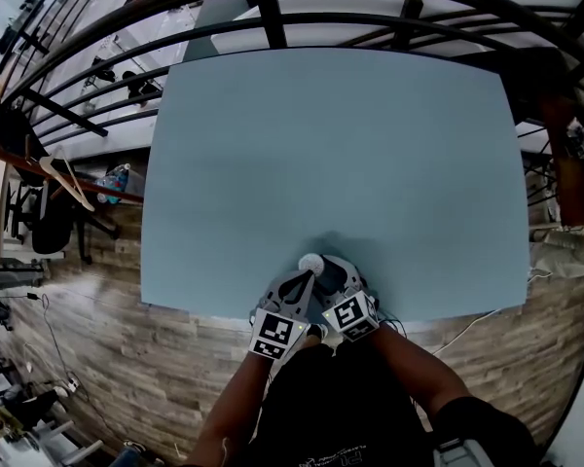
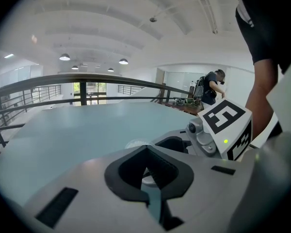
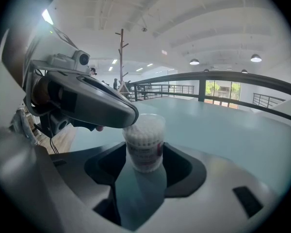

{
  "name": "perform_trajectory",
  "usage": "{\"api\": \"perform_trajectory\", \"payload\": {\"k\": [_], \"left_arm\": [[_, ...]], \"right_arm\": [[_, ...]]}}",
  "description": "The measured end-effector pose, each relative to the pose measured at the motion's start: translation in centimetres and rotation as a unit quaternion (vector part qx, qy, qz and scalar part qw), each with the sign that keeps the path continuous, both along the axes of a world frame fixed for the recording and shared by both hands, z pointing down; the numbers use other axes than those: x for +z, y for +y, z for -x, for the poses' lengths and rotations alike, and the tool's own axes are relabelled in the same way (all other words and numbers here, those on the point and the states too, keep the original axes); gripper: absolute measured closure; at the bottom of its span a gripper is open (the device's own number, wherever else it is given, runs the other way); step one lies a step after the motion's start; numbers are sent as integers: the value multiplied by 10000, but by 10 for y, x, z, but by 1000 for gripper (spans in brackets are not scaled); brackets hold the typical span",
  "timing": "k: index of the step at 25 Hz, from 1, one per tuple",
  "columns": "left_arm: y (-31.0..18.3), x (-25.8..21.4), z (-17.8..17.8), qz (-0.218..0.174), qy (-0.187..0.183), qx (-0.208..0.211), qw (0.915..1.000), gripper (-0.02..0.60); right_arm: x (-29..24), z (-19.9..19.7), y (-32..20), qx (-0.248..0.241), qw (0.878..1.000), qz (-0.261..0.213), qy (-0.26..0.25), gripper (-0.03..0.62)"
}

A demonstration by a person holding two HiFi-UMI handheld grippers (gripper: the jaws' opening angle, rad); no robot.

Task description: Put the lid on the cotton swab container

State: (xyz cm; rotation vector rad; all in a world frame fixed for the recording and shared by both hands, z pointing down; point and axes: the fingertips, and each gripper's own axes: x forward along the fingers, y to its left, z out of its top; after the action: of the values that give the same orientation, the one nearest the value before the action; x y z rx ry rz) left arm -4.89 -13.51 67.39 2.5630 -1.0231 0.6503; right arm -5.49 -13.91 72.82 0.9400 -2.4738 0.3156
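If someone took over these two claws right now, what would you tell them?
Right claw: shut on the cotton swab container, upright near the table edge closest to the person.
Left claw: shut on the lid, at that container's top.
Done: lid is at the mouth.
Remaining: can't tell if it's seated; probably press down, then release.

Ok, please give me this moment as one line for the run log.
left claw: shut on lid edge | right claw: shut on cotton swab container | lid at container top, seating unclear | at table near edge
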Motion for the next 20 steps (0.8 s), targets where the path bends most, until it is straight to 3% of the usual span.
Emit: {"api": "perform_trajectory", "payload": {"k": [4,13,20], "left_arm": [[-1,-1,0,73,62,-89,9999,572],[-7,-28,9,-261,339,-384,9983,571],[-11,-61,30,-549,532,-701,9946,571]], "right_arm": [[0,0,0,-20,10000,33,-26,347],[-8,-8,6,53,9999,78,-112,336],[-57,-21,11,145,9990,-376,-217,336]]}}
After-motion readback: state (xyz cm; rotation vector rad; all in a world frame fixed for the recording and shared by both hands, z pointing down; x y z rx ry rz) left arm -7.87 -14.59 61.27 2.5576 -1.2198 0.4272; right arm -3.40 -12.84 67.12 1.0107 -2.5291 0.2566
